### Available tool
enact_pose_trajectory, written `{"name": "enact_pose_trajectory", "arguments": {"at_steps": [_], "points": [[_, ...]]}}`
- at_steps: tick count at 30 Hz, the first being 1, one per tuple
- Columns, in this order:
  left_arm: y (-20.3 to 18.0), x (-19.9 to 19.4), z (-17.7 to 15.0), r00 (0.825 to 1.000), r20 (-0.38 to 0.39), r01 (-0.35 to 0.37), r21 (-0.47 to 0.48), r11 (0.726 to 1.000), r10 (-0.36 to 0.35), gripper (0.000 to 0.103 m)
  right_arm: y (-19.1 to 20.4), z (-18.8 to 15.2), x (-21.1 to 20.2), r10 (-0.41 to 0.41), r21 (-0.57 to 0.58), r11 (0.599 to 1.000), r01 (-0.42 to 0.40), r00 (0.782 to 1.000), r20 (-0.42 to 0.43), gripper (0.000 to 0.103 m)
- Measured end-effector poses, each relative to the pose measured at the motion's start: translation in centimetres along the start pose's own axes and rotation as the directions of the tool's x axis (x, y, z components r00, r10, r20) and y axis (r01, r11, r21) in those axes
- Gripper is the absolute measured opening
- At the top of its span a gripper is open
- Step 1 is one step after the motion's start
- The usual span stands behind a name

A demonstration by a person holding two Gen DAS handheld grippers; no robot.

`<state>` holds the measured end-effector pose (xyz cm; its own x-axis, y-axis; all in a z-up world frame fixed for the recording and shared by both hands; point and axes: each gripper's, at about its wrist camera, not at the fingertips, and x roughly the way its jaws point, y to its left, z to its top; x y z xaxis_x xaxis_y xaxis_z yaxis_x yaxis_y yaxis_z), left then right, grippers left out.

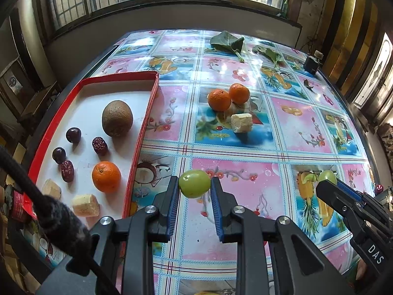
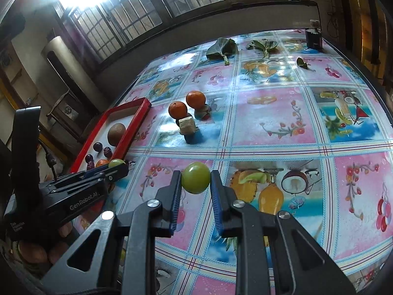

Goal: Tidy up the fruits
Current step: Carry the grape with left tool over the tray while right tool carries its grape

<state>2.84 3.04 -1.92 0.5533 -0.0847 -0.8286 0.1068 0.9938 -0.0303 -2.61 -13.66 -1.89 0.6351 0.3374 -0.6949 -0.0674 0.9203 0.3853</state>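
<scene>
My left gripper [image 1: 194, 184] is shut on a small green fruit [image 1: 194, 183], held above the patterned tablecloth just right of the red-rimmed tray [image 1: 145, 118]. My right gripper [image 2: 195, 178] is shut on a second green fruit [image 2: 195, 177]; it shows at the right edge of the left wrist view [image 1: 328, 178]. The tray [image 2: 133, 120] holds a kiwi [image 1: 117, 118], an orange [image 1: 106, 177], dark plums [image 1: 73, 135], red dates [image 1: 99, 145] and pale yellow chunks [image 1: 86, 205]. Two oranges [image 1: 219, 99] and a pale chunk [image 1: 241, 122] lie loose mid-table.
Green leaves [image 1: 227, 41] and a small dark bottle [image 1: 312, 62] sit at the table's far end, below a barred window. The table edge runs along the tray's left side. A black cable [image 1: 36, 196] crosses the lower left corner.
</scene>
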Motion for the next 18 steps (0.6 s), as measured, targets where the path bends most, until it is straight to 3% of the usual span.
{"name": "enact_pose_trajectory", "arguments": {"at_steps": [18], "points": [[2.8,0.0,0.3,1.0,0.002,-0.019,-0.054,0.998,0.02,0.024,2.2,-0.1,1.9,0.033,-0.029,0.999,-0.034,0.998,-0.049,0.025]]}}
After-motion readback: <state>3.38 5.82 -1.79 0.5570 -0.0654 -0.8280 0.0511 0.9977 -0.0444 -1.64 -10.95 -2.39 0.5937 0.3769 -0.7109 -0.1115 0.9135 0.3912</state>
